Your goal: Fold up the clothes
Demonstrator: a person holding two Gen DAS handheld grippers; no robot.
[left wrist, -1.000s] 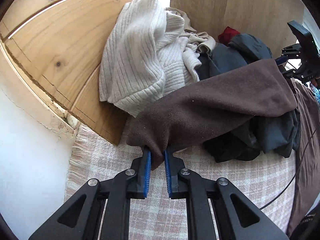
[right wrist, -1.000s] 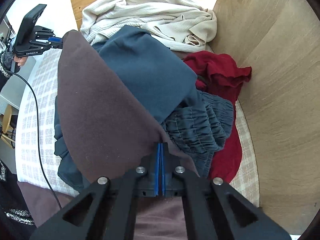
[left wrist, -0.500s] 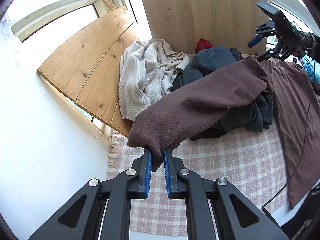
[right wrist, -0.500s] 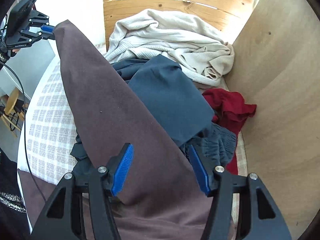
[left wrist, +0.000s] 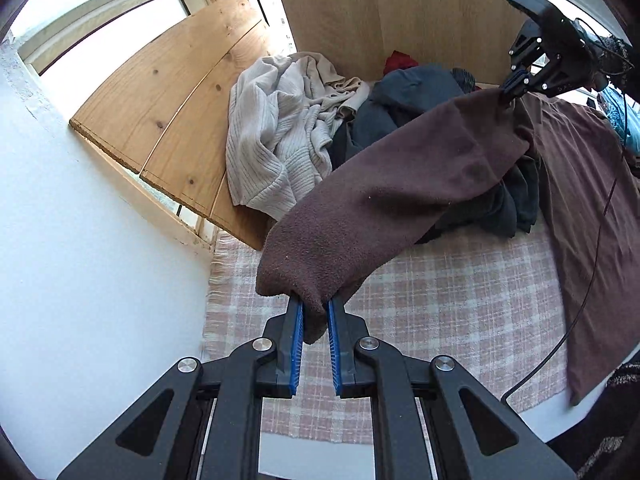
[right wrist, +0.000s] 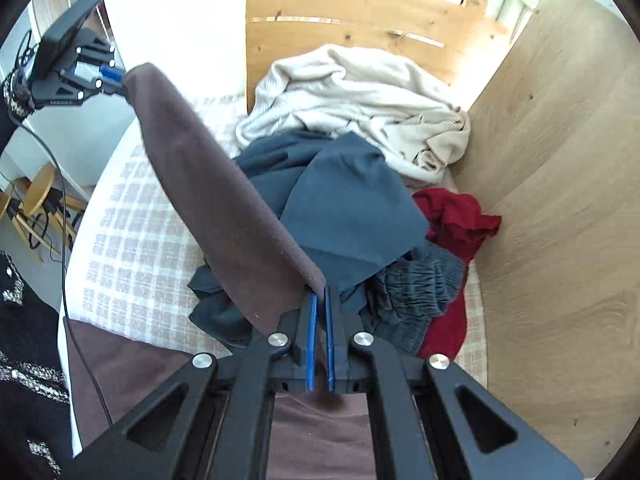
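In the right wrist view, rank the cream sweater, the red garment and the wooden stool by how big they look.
1. cream sweater
2. red garment
3. wooden stool, though it stands farther off, so its true size is unsure.

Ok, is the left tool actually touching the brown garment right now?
Touching. In the left wrist view the left tool has its blue pads clamped on a bunched corner of the brown garment, which hangs out between them.
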